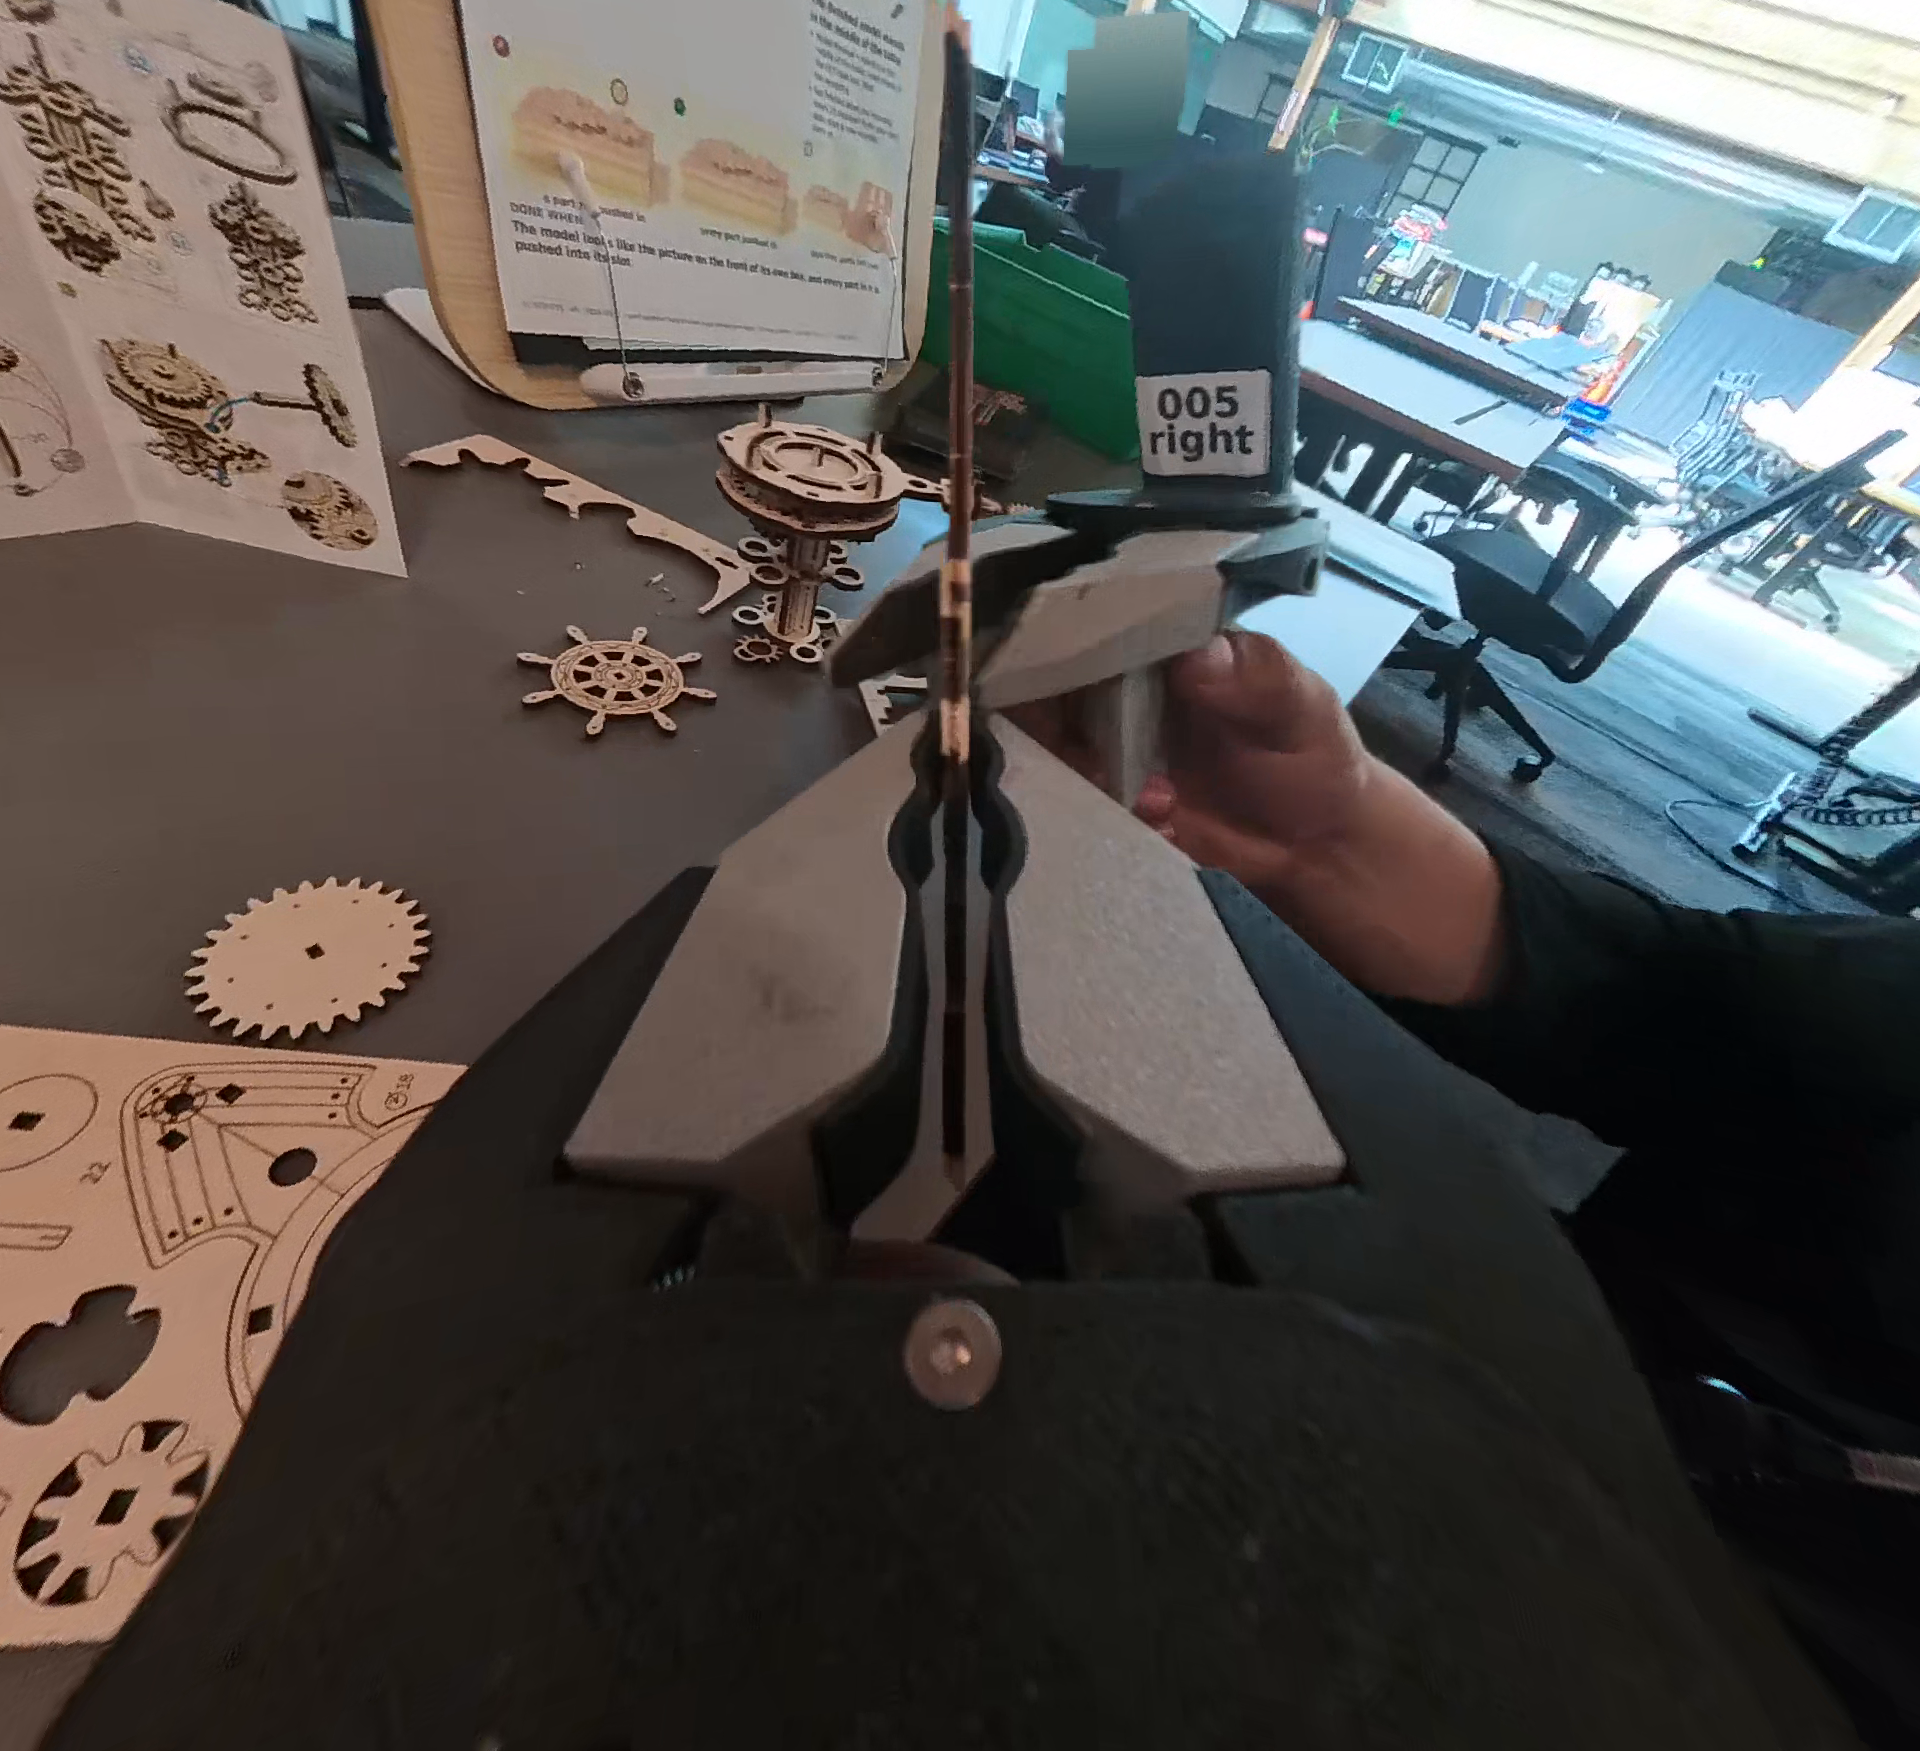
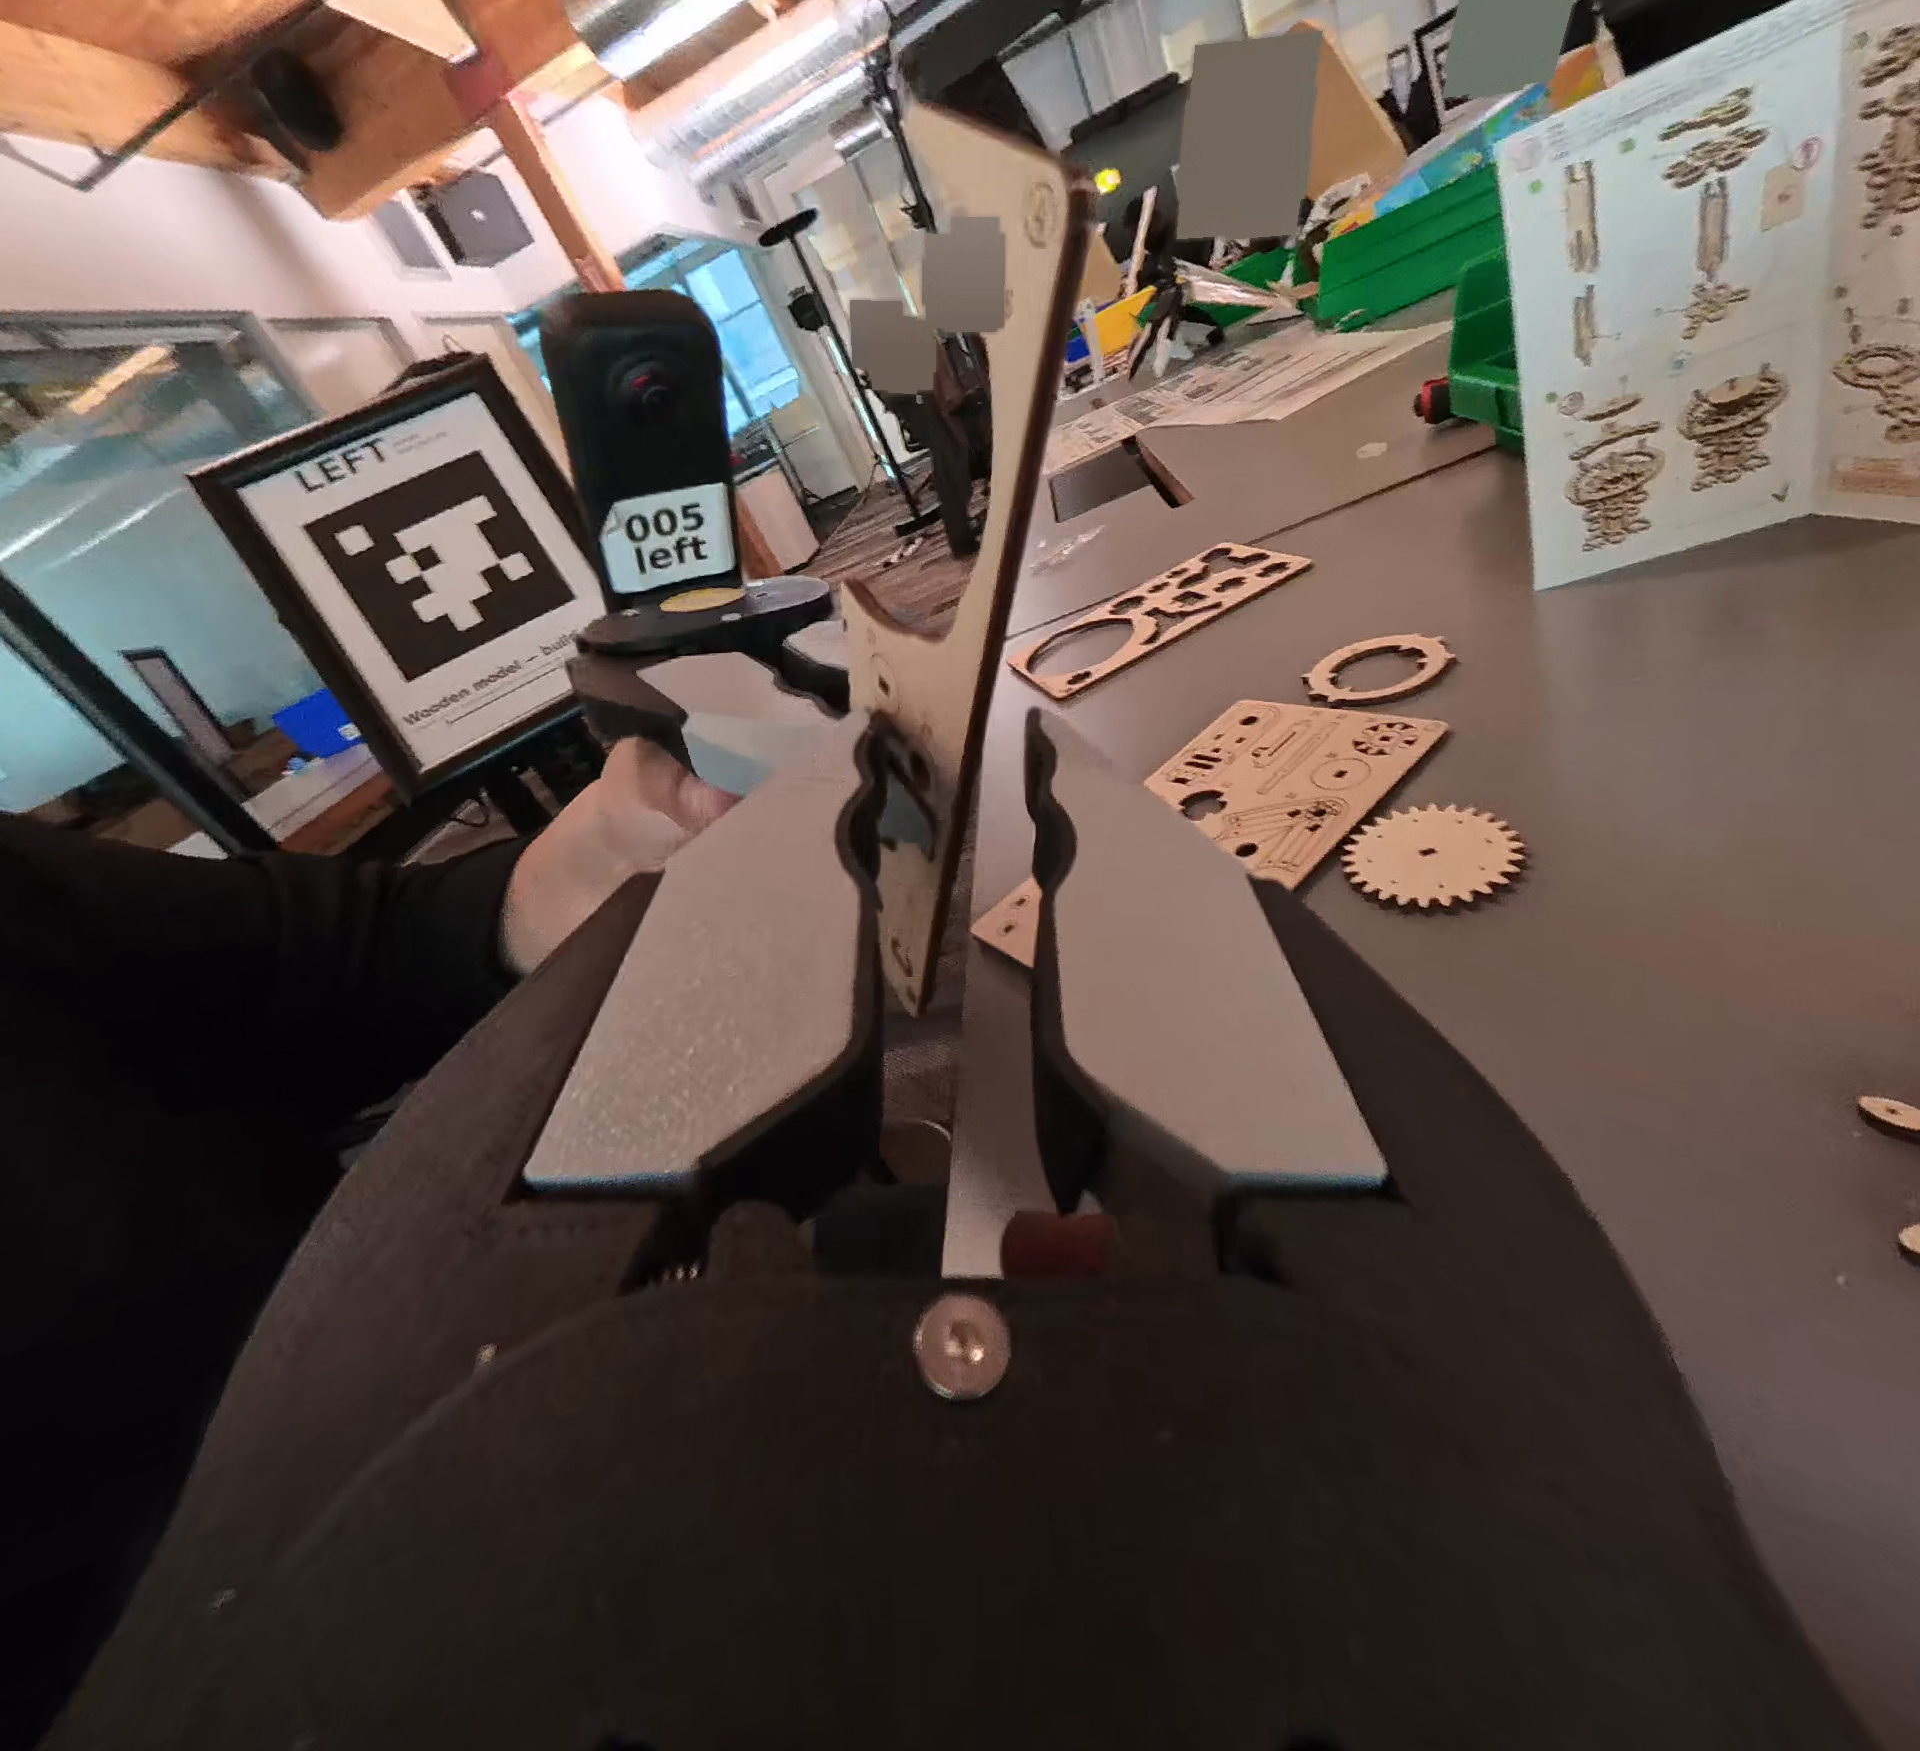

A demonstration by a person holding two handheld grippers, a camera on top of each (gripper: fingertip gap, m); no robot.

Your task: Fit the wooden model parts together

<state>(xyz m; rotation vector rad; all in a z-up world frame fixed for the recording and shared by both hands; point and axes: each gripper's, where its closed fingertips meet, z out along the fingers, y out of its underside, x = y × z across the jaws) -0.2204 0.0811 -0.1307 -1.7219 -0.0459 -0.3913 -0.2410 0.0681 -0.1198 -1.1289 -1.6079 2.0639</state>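
Note:
A thin wooden part sheet (image 1: 958, 247) stands upright and edge-on in the left wrist view. My left gripper (image 1: 956, 756) is shut on its lower edge. In the right wrist view the sheet (image 2: 997, 351) shows its pale face with cut outlines. My right gripper (image 2: 948, 730) is open, with its fingers on either side of the sheet; the sheet leans on the left finger and a gap stays at the right finger. The right gripper (image 1: 935, 662) straddles the sheet just beyond my left fingertips. The left gripper (image 2: 831, 683) also shows in the right wrist view.
On the dark table (image 1: 260, 766) lie a toothed gear (image 1: 309, 958), a ship-wheel part (image 1: 616, 678), a part-built model (image 1: 805, 496), a leftover strip (image 1: 582, 496) and a cut sheet (image 1: 156, 1234). An instruction leaflet (image 1: 156, 247) and a board (image 1: 675, 91) stand behind. More sheets (image 2: 1299, 787) and a ring (image 2: 1377, 667) lie to the right. Left and right tips are no more than a few centimetres apart. The toothed gear (image 1: 309, 958) is about 15 cm from both grippers' fingertips. Look for it in the right wrist view (image 2: 1422, 849) too.

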